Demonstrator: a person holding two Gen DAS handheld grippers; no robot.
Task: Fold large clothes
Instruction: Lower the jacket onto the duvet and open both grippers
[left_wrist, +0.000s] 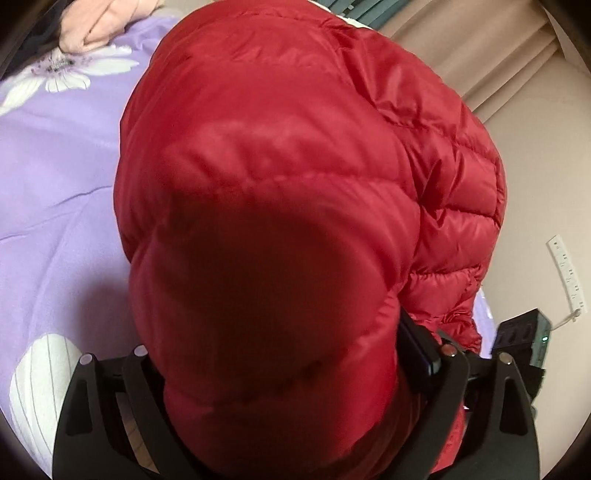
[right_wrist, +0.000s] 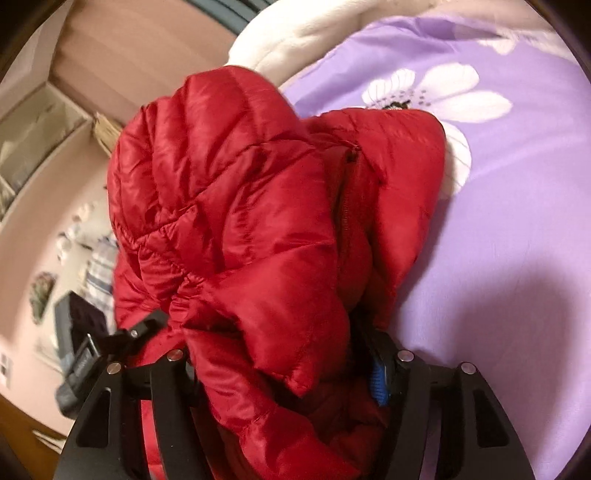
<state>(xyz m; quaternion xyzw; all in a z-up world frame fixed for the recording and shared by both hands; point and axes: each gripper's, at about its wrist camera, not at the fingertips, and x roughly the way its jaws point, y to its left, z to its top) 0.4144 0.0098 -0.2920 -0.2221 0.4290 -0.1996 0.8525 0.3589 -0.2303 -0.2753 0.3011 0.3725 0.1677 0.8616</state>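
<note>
- Left tongs (left_wrist: 295, 373): pinching a thick fold of the shiny red quilted puffer jacket (left_wrist: 306, 192).
- Right tongs (right_wrist: 291, 373): clamped on bunched jacket (right_wrist: 236, 206) fabric.
- Jacket lifted above the lilac flower-print bedsheet (left_wrist: 55, 177), extending away from both cameras.

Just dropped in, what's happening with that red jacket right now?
A person is folding a red puffer jacket over a purple flowered bedsheet, one tool in each hand. The left tool has jacket fabric bunched between its fingers, and the right tool is buried in folds near the zipper. The jacket is bunched up between them, not laid flat, so the fold is not finished. A white blanket lies at the sheet's far edge.
</note>
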